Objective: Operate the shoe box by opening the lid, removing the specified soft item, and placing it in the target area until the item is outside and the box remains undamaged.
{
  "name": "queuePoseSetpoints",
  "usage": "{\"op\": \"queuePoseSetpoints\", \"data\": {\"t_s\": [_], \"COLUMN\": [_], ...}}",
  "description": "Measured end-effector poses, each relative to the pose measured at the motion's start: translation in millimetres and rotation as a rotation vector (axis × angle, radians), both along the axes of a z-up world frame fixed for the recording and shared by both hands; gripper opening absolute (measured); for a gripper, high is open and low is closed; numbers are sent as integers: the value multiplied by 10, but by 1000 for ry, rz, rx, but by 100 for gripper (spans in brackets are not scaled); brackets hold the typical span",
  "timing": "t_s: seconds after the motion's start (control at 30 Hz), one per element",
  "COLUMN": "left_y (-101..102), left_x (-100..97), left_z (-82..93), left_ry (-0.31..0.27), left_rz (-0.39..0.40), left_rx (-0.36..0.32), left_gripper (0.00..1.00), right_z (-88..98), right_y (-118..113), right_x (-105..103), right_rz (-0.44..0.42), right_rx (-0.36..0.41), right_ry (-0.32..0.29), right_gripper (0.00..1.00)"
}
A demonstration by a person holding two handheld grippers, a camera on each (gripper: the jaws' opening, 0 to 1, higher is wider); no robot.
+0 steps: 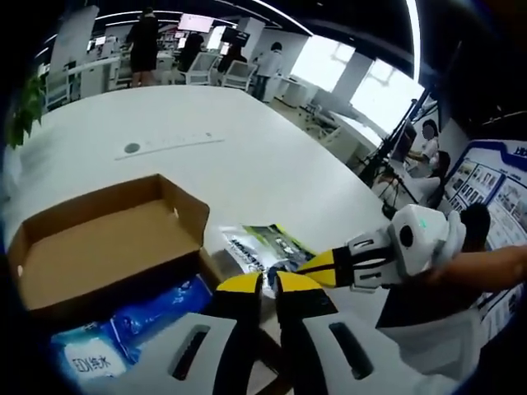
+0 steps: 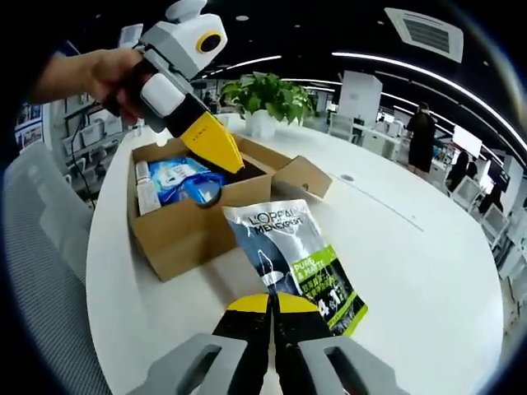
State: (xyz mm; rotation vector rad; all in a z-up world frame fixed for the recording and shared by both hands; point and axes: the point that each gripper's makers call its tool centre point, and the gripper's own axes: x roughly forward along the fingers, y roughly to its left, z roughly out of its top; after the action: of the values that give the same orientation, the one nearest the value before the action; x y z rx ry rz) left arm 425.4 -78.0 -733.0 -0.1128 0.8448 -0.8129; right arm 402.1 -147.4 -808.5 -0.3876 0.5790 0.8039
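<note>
Lid folded back, the shoe box [image 2: 189,222] stands open on the tabletop [image 2: 428,263]. The right gripper [image 2: 272,300] pinches the soft pouch [image 2: 292,255] lying outside it; the left gripper [image 2: 218,152], jaws together and empty, hovers over the box.

Table: a big white oval top [image 1: 272,156], filling the middle of both views; a long flat strip with a round grey cap [image 1: 132,149] lies on it toward 11 o'clock in the left gripper view.
Plant: leafy green, in a white pot [image 2: 265,97], standing at 12 o'clock on the table's far edge in the right gripper view.
Ceiling: dark, with long white light strips [image 2: 412,66] and a square vent [image 2: 428,33] at 1 o'clock.
Windows: bright panes [image 1: 325,62] at 1 o'clock in the left gripper view.
Furniture: desks and office chairs [image 1: 198,66] at 12 o'clock, people standing among them.
Wall: a blue-framed poster board [image 1: 486,185] at 3 o'clock.
</note>
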Motion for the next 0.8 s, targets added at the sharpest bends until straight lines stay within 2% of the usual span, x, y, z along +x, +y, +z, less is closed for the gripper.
{"op": "queuePoseSetpoints", "data": {"t_s": [0.4,0.8], "left_y": [158,406], "left_x": [-15,-67], "left_z": [125,133], "left_ry": [-33,-54], "left_rz": [19,27], "left_rx": [-15,3], "left_gripper": [6,8], "right_z": [-227,-396], "right_y": [-75,-154], "right_x": [-42,-98], "right_rz": [85,60], "right_rx": [-126,-180], "right_ry": [5,62], "right_gripper": [0,0]}}
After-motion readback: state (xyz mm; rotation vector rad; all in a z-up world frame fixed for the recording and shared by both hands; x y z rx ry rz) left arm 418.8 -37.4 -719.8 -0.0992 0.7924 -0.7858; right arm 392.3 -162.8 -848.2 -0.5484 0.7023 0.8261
